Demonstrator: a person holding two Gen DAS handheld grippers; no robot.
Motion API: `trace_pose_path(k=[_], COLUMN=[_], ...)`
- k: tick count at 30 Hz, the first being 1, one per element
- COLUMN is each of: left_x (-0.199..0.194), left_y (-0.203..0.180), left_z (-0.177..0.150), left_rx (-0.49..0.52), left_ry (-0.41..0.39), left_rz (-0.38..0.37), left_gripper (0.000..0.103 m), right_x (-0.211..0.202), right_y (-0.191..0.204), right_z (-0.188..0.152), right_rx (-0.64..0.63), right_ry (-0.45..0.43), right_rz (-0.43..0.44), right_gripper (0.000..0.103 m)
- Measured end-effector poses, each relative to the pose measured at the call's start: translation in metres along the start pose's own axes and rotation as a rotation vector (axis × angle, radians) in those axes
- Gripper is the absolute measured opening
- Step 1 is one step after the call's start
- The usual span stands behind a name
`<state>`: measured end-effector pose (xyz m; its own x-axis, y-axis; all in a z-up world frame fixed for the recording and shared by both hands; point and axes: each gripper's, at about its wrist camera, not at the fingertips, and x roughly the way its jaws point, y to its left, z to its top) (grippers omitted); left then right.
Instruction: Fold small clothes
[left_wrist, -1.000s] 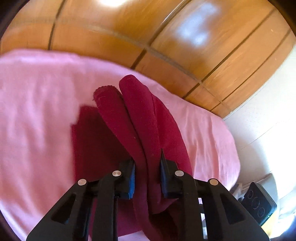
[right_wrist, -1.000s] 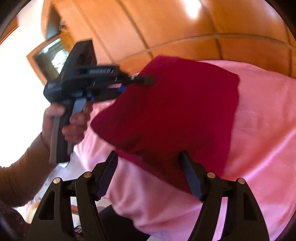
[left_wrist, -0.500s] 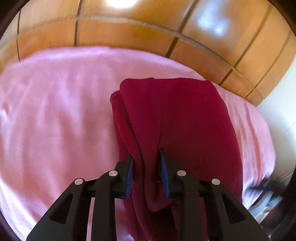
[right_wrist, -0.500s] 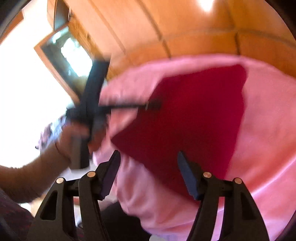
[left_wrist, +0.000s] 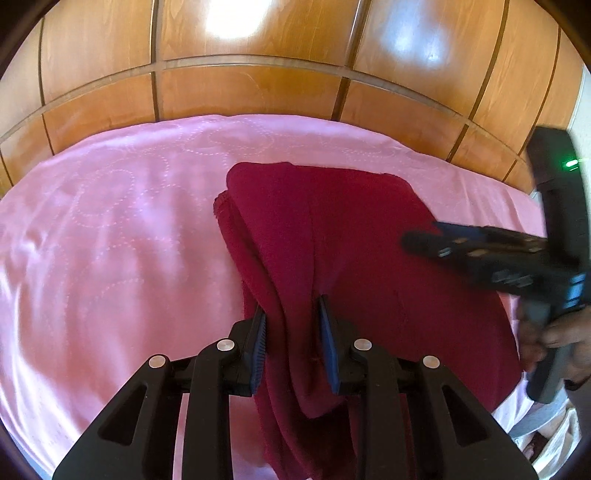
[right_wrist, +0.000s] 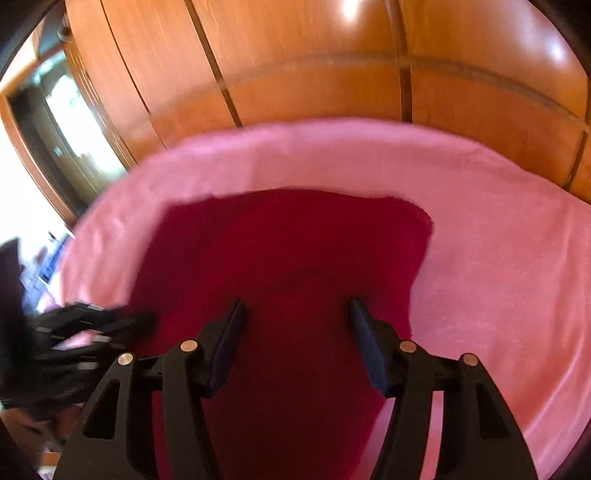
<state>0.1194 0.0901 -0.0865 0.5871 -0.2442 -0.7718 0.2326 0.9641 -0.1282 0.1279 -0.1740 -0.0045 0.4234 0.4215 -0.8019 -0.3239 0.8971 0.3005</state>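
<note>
Red cloth half folded on the pink bed, fold not yet laid flat

The cloth (left_wrist: 332, 240) lies near the bed's (left_wrist: 110, 240) front edge, long axis toward the headboard (left_wrist: 258, 92); left gripper (left_wrist: 291, 339) pinches a bunched fold, right gripper (right_wrist: 295, 339) has spread fingers closing over flat cloth, gripping nothing; smoothing remains

Pink bedspread (left_wrist: 110, 236) covers whole flat surface, faint stitched ring pattern of dotted circles on it, sheen and shallow creases toward left side. Same bedspread fills right wrist view, blurred there. Wooden panelling (left_wrist: 258, 92) stands just behind far edge of bedspread, glossy orange-brown, divided by dark grooves into rectangles, bright light patches reflected in upper panels. Wood-framed mirror (right_wrist: 70, 122) at far left of right wrist view, beside panelling, blurred, bright reflection inside.
</note>
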Motion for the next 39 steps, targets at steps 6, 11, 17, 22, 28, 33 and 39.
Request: trace_pose_path(k=[6,11,17,22,28,33,39], left_x=[-0.006,-0.013,-0.023,-0.029,-0.046,-0.064,-0.080], left_y=[0.001,0.002,0.008,0.015,0.038,0.054,0.042], left_z=[-0.004,-0.007,-0.013,-0.022,-0.034,-0.052,-0.068], left_rx=[-0.017,-0.020,-0.050,-0.077,-0.239,-0.373,-0.411], left_ry=[-0.016,-0.025,-0.039,-0.028,-0.026,-0.014,-0.026], left_rz=[-0.002,0.003,0.017,0.026,-0.115,-0.304,-0.390], left_gripper=[0.028,0.028,0.034,0.034,0.054,0.055,0.061], right_x=[-0.015,-0.034,-0.056,-0.071,-0.077,-0.089,-0.095], right_y=[0.005,0.004,0.000,0.002,0.008,0.017,0.030], right_z=[-0.007,-0.018,-0.047,-0.074,-0.095,-0.105,-0.120], right_rx=[0.000,0.041,0.104,0.130,0.153,0.142,0.082], right_ry=[-0.042,-0.072,-0.062,-0.043,-0.030,-0.044,-0.051], right_rz=[0.007,0.027,0.069,0.096,0.103,0.109,0.074], right_gripper=[0.067,0.075,0.078,0.078,0.078,0.074,0.067])
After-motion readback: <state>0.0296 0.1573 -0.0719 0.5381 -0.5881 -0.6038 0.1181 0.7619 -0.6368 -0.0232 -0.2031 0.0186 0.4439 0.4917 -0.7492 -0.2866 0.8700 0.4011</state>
